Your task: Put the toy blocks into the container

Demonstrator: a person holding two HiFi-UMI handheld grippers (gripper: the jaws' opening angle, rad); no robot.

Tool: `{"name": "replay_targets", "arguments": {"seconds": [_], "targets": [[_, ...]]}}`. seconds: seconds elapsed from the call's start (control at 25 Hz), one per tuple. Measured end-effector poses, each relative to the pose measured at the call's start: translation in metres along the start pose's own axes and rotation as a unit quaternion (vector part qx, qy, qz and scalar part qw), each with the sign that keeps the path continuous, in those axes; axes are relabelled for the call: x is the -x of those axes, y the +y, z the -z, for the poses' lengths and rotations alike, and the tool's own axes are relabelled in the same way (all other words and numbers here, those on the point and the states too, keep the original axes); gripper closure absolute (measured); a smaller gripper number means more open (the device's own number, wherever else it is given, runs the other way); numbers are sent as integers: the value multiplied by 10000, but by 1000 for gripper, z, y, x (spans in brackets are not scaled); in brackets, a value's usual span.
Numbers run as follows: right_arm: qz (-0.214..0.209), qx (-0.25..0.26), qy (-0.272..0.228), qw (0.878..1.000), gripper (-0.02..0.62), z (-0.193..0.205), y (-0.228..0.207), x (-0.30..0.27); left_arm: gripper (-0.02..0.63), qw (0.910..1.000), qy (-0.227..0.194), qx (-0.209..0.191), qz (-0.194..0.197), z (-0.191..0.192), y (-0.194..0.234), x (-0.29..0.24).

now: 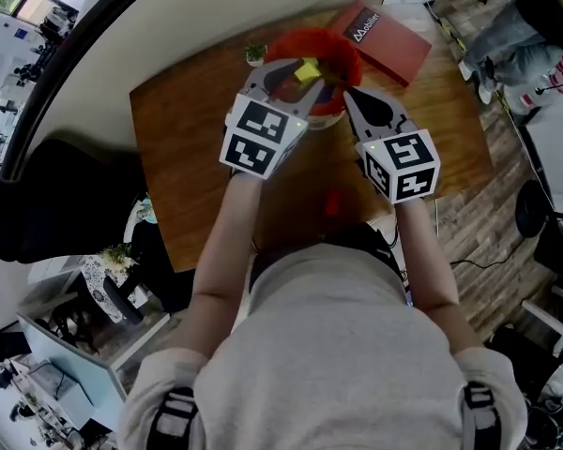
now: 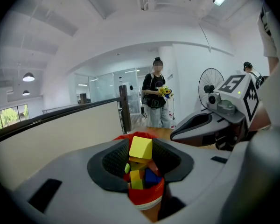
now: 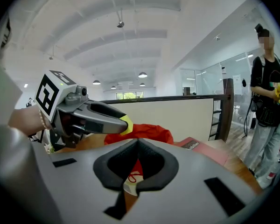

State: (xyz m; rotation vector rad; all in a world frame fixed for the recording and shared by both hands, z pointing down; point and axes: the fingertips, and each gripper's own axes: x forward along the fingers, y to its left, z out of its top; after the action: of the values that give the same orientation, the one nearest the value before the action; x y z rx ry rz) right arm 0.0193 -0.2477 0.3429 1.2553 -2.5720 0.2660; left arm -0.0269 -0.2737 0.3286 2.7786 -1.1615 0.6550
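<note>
My left gripper (image 1: 303, 73) is shut on a yellow block (image 2: 141, 148) and holds it right over the red container (image 1: 311, 43) at the far side of the wooden table. Inside the container (image 2: 147, 195) lie several blocks, yellow, green and blue (image 2: 151, 176). My right gripper (image 1: 351, 96) hangs just right of the container with its jaws shut and nothing between them. In the right gripper view the red container (image 3: 144, 133) shows behind the closed jaws, and the left gripper's tip with the yellow block (image 3: 126, 123) is over it.
A flat red box (image 1: 385, 37) lies on the table (image 1: 188, 157) to the right of the container, a small potted plant (image 1: 254, 52) to its left. A small red thing (image 1: 333, 202) sits near the table's front edge. A person (image 2: 156, 99) stands beyond the railing.
</note>
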Motion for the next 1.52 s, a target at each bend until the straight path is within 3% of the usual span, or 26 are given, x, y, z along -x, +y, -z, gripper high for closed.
{"name": "replay_targets", "arguments": {"seconds": [0.24, 0.4, 0.8, 1.08, 1.32, 1.52], "targets": [[21, -73, 39, 10000, 583, 6, -1, -1, 440, 10000, 60, 15, 37, 5, 0, -3], [12, -97, 96, 9999, 583, 13, 0, -1, 379, 9999, 101, 41, 73, 9, -1, -6], [97, -155, 140, 9997, 583, 20, 1, 10, 379, 9998, 147, 87, 69, 14, -5, 2], [151, -258, 278, 9992, 584, 38, 9, 23, 379, 9994, -76, 341, 72, 20, -21, 21], [289, -413, 452, 9977, 583, 63, 7, 36, 379, 9983, -7, 551, 212, 43, -45, 35], [348, -545, 642, 9958, 583, 80, 10, 42, 379, 9960, 319, 671, 502, 74, -69, 34]]}}
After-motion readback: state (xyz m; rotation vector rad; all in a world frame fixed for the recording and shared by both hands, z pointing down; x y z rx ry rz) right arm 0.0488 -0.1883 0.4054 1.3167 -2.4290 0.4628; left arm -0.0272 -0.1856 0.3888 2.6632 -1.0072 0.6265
